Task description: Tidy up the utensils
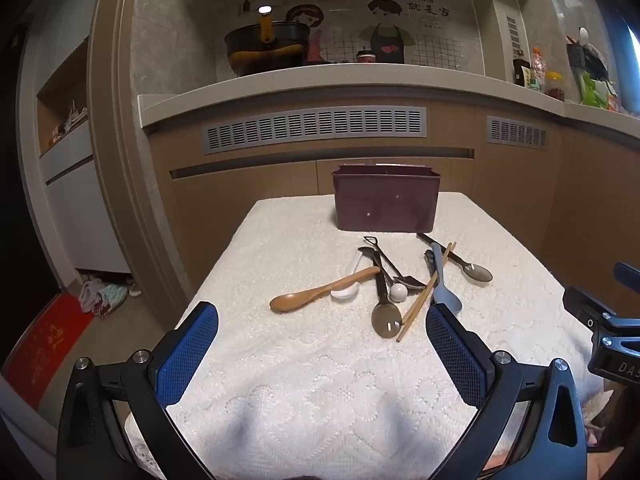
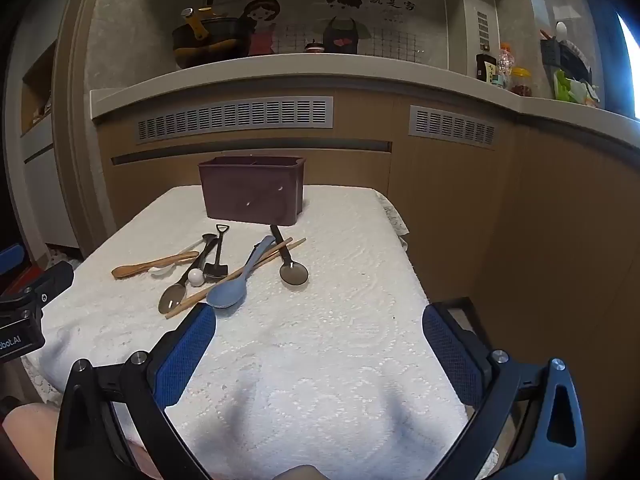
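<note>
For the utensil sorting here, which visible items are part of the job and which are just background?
Job items:
- maroon holder
- wooden spoon
- blue spoon
- chopsticks
- grey spoons
- small black shovel
- white spoon

Background:
- wok
- bottles and jars
- red mat

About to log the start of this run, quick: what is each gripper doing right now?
Left gripper: open, holding nothing.
Right gripper: open, holding nothing.
</note>
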The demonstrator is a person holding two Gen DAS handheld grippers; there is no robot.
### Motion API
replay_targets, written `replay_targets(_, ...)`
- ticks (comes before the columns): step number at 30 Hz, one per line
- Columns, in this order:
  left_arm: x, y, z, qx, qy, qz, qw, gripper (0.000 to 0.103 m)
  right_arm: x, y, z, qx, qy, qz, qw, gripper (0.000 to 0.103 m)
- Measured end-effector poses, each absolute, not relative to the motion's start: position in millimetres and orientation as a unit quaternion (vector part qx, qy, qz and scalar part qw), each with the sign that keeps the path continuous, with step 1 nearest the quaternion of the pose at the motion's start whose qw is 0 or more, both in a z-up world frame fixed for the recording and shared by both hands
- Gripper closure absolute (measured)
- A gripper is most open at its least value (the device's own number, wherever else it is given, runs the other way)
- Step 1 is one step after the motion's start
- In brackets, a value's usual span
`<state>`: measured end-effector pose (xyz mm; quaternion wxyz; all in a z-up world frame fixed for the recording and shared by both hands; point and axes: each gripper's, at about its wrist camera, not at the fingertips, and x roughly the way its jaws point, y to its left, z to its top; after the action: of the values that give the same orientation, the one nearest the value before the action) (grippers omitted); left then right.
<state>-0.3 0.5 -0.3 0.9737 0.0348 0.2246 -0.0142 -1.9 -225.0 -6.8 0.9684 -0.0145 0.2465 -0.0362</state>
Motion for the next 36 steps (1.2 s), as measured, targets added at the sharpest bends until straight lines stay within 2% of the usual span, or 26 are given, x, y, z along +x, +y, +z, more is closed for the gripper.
replay_targets(36,7.6,-2.6,-9.8,0.038,0.246,-0.024,0.968,0.000,2.1,-228.2,-8.1,-0.006,0.261,-0.029,0.965,0.000)
